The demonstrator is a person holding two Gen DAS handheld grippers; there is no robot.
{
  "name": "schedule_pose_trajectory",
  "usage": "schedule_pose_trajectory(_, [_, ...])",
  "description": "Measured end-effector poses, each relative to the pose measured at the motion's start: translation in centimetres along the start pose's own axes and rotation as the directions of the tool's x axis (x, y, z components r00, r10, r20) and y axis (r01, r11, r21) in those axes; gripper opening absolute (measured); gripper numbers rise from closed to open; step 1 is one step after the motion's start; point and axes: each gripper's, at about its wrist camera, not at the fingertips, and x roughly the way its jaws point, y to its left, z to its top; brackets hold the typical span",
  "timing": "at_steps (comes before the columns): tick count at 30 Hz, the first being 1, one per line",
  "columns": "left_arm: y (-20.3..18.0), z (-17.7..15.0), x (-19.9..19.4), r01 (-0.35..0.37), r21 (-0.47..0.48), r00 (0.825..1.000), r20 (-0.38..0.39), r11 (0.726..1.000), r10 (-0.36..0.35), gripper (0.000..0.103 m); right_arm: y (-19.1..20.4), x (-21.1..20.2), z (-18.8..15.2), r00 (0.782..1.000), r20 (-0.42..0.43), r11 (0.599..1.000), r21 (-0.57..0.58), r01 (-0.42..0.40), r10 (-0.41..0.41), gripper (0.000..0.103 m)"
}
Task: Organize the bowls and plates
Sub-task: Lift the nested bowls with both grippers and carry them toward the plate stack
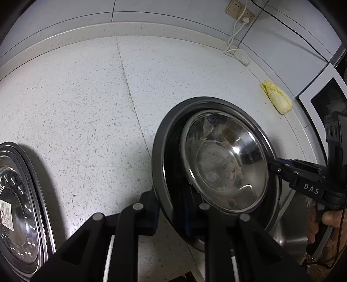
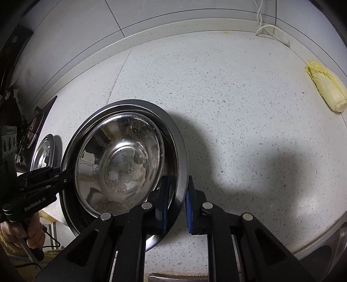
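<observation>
A wide dark-rimmed steel plate (image 1: 160,156) carries a smaller shiny steel bowl (image 1: 225,162) with whitish residue on its bottom. My left gripper (image 1: 172,213) is shut on the plate's near-left rim, blue pads on either side of the edge. On the opposite rim, my right gripper (image 1: 274,168) is clamped too. The right wrist view shows the same plate (image 2: 177,141) and bowl (image 2: 121,164), with my right gripper (image 2: 176,206) shut on the rim and the left gripper (image 2: 65,174) at the far side. The plate looks raised off the speckled counter (image 2: 238,108), casting a shadow.
Another steel plate (image 1: 17,206) with a paper label lies at the left. A yellow cabbage piece (image 1: 277,99) rests near the back wall, beside a white appliance (image 1: 321,91). A socket with a white cable (image 1: 238,13) is on the wall. A steel sink (image 1: 290,234) sits lower right.
</observation>
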Motion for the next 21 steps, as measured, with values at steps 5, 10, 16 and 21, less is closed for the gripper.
schedule_pose_trajectory(5, [-0.2,-0.2,-0.2,-0.006,0.01,1.0,0.004,1.0,0.006,0.016,0.1,-0.1,-0.1,1.0,0.008,1.0,0.001,0.004,-0.004,0.012])
schedule_pose_trajectory(10, [-0.5,-0.4,-0.4,-0.012,0.013,1.0,0.008,1.0,0.012,0.016,0.1,-0.2,-0.3,1.0,0.011,1.0,0.004,0.001,-0.002,0.012])
schedule_pose_trajectory(16, [-0.7,-0.6,-0.8,-0.011,0.01,1.0,0.011,1.0,0.011,0.016,0.0,-0.2,-0.3,1.0,0.008,1.0,0.012,0.004,-0.004,0.012])
schedule_pose_trajectory(21, [-0.7,-0.7,-1.2,-0.009,0.006,1.0,0.013,1.0,0.009,0.015,0.0,-0.2,-0.3,1.0,0.002,1.0,0.021,0.004,-0.004,0.012])
